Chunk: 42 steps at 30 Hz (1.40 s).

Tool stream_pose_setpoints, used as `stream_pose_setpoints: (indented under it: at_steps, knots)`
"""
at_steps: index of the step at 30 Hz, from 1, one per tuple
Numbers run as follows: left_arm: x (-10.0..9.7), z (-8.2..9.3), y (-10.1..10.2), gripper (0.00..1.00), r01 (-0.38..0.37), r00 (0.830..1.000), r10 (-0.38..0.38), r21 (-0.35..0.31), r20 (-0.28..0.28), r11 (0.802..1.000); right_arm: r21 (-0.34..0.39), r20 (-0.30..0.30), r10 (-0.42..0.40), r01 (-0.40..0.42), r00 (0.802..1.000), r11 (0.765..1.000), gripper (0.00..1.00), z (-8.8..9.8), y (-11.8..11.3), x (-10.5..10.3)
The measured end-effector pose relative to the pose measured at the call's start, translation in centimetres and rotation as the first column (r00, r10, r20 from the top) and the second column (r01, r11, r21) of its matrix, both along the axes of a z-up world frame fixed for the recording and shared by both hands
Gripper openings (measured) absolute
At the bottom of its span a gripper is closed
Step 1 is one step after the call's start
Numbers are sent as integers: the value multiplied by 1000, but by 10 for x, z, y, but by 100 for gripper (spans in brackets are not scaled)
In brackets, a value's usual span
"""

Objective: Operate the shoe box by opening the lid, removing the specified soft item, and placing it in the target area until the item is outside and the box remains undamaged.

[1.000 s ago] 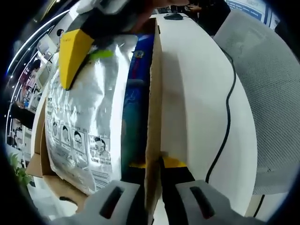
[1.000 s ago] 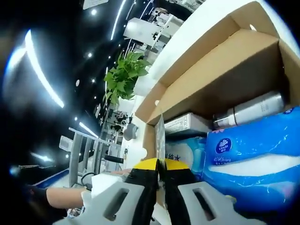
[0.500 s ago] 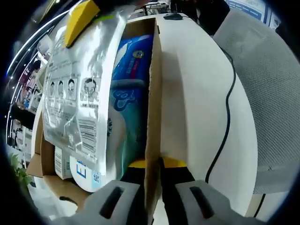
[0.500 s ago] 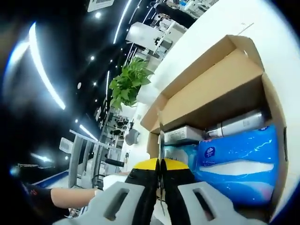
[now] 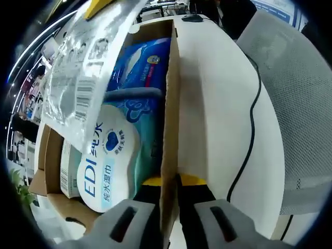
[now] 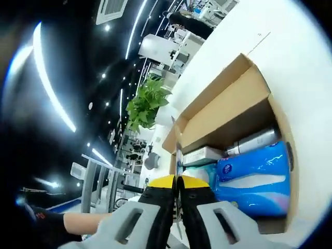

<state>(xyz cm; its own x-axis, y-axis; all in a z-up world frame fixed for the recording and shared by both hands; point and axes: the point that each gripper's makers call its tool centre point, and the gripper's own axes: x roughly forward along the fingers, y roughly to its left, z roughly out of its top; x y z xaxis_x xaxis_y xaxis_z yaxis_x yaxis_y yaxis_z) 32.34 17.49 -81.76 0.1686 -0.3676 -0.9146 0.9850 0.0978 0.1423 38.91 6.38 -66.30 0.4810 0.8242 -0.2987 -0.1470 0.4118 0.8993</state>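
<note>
The open cardboard shoe box (image 5: 170, 104) lies on a white table. My left gripper (image 5: 170, 181) is shut on the box's side wall near its rim. A silver foil bag (image 5: 78, 78) with printed text hangs above the box's left part. My right gripper (image 5: 98, 6) holds it at the top edge. In the right gripper view my right gripper (image 6: 177, 180) is shut on the bag's thin edge (image 6: 178, 155), well above the box (image 6: 228, 104). Inside lie a blue tissue pack (image 5: 142, 62) and a round EDI wipes pack (image 5: 109, 166).
A silver bottle (image 6: 254, 141) and a small white carton (image 6: 205, 154) lie at the box's far side. A black cable (image 5: 251, 129) runs over the table (image 5: 218, 104) beside a grey mesh chair (image 5: 295, 78). A green plant (image 6: 145, 104) stands beyond the box.
The right gripper has risen with the silver bag, drawing it up and off the box's contents and uncovering the EDI wipes pack. The left gripper has kept its hold on the wall.
</note>
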Motion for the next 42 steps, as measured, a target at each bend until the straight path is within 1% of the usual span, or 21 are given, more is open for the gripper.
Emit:
stream_pose_setpoints:
  at_steps: [1, 2, 3, 4, 6, 9, 10, 12, 13, 16, 19, 21, 22, 24, 32, 35, 38, 42]
  knots:
    - [0, 0, 0, 3, 1, 1000, -1, -1, -1, 1000, 20, 9, -26, 26, 1000, 999, 0, 6, -4, 3]
    - [0, 0, 0, 3, 4, 1000, -4, -1, 0, 1000, 28, 10, -34, 34, 999, 999, 0, 8, -6, 3]
    - [0, 0, 0, 3, 4, 1000, -4, -1, 0, 1000, 39, 1, -45, 45, 999, 998, 0, 10, -10, 4]
    - [0, 0, 0, 3, 3, 1000, -3, -1, 0, 1000, 45, -4, -53, 53, 999, 998, 0, 11, -12, 4]
    - [0, 0, 0, 3, 1, 1000, -1, -1, 2, 1000, 44, 3, -66, 65, 998, 997, 0, 13, -16, 4]
    - [1, 0, 0, 3, 3, 1000, -3, -2, 2, 1000, 57, -8, -79, 79, 997, 995, 0, 12, -21, 2]
    - [1, 1, 0, 3, 2, 1000, -2, -1, 1, 1000, 79, -8, -103, 103, 995, 992, 0, 15, -23, 3]
    - [1, 1, 0, 3, 0, 1000, 0, 0, 2, 1000, 118, -17, -121, 123, 992, 985, 0, 19, -26, 2]
    - [1, 1, 0, 3, 0, 1000, 0, 0, 3, 1000, 124, -13, -125, 126, 992, 984, 0, 20, -27, 1]
    - [1, 0, 0, 3, -3, 1000, 3, 1, 2, 1000, 141, -10, -127, 128, 992, 982, 0, 23, -29, -1]
    - [1, 0, 0, 3, -6, 1000, 6, 2, -1, 1000, 139, -9, -127, 127, 992, 982, 0, 26, -31, -4]
    - [1, 0, 0, 3, -3, 1000, 3, 2, -1, 1000, 134, 3, -117, 115, 993, 984, 0, 29, -33, -6]
    - [1, 0, 0, 3, 13, 1000, -13, 1, 6, 1000, 134, 9, -112, 110, 994, 985, 0, 30, -35, -6]
    - [1, 0, 0, 3, 8, 1000, -8, 0, 4, 1000, 137, 16, -108, 105, 994, 985, 0, 32, -40, -7]
    - [1, 1, 0, 3, 1, 1000, -1, 0, 0, 1000, 143, 8, -94, 92, 996, 985, 0, 36, -51, -12]
    - [1, 1, 0, 3, 1, 1000, -1, 0, -1, 1000, 155, 14, -108, 105, 994, 982, 0, 42, -57, -14]
    - [1, 0, 0, 3, 3, 1000, -3, -1, 0, 1000, 166, 8, -103, 101, 995, 981, 0, 48, -61, -15]
    - [1, 0, 0, 3, 2, 1000, -2, -1, -1, 1000, 170, 17, -101, 97, 995, 981, 0, 58, -69, -18]
